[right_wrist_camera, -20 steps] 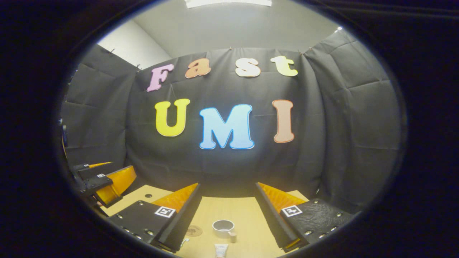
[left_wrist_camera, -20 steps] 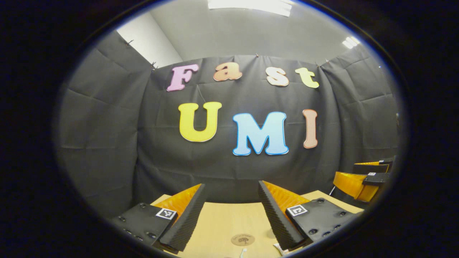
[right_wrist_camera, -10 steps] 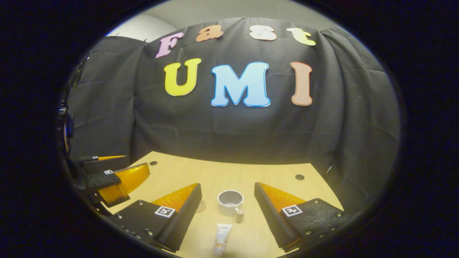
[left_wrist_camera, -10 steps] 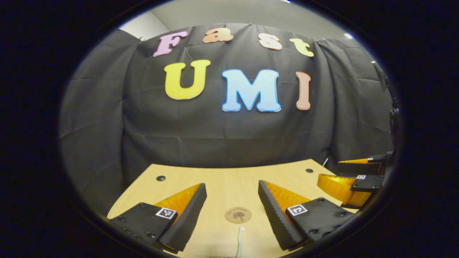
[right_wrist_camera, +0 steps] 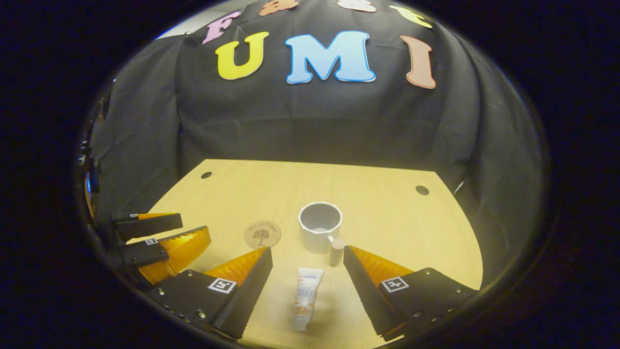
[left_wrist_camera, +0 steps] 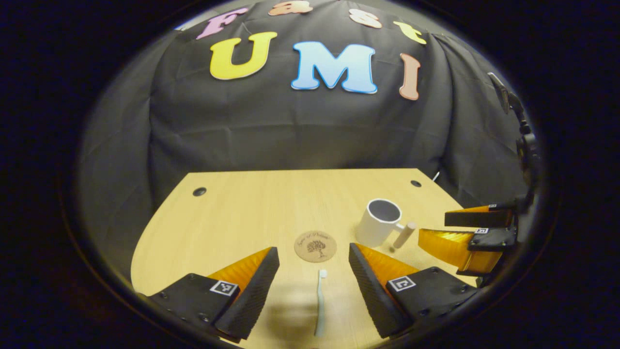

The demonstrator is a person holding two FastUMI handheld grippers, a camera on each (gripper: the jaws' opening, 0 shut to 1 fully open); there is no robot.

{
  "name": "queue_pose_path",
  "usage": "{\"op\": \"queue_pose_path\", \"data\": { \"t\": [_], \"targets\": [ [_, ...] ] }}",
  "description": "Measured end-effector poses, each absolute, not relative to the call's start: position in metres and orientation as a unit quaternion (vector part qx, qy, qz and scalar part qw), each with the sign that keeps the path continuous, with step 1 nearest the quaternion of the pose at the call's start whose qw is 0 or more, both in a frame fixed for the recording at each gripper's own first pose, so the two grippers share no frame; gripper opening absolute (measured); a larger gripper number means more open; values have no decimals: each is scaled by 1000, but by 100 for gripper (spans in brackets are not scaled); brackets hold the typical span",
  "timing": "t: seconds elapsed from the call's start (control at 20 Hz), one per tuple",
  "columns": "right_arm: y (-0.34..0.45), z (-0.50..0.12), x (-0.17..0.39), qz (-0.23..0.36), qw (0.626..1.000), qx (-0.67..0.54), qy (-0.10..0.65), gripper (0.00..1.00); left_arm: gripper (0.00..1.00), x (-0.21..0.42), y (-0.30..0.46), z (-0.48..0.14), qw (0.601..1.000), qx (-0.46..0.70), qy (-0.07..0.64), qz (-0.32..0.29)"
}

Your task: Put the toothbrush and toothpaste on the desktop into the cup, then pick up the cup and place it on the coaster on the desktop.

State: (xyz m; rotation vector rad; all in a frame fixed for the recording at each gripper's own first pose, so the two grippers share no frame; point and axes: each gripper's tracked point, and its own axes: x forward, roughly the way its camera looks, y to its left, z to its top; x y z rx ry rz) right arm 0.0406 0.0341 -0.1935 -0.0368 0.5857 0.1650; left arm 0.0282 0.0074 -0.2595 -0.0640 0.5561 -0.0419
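Observation:
A white toothbrush (left_wrist_camera: 320,303) lies flat on the wooden desktop (left_wrist_camera: 252,208), straight between the fingers of my open left gripper (left_wrist_camera: 314,257), which hovers above it. Just beyond its head sits a round cork coaster (left_wrist_camera: 315,246). The white cup (left_wrist_camera: 378,222) with a wooden handle stands upright to the right of the coaster. In the right gripper view, a white toothpaste tube (right_wrist_camera: 305,298) lies under my open right gripper (right_wrist_camera: 307,255), with the cup (right_wrist_camera: 319,229) just past it and the coaster (right_wrist_camera: 262,234) to its left. Neither gripper holds anything.
The right gripper (left_wrist_camera: 472,232) shows at the right rim of the left gripper view; the left gripper (right_wrist_camera: 155,240) shows at the left rim of the right gripper view. Black cloth walls the desk's far edge. Small round holes (left_wrist_camera: 199,191) mark the far corners.
Both cameras have tilted downward over the last second, so the desktop, cup, coaster, toothbrush and toothpaste have come up into view. Both grippers stay open.

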Motion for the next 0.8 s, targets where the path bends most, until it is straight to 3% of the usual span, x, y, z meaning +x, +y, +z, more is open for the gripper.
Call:
{"op": "queue_pose_path", "data": {
  "t": [0.5, 0.8],
  "targets": [
    [30, -271, 33, 58, 906, 4, 420, 93, 98, 8, -2, -368, 909, -33, 415, -35],
    [28, -294, 34, 49, 888, 6, 457, 90, 99, 2, -6, -401, 888, -30, 458, -35]
  ]
}}
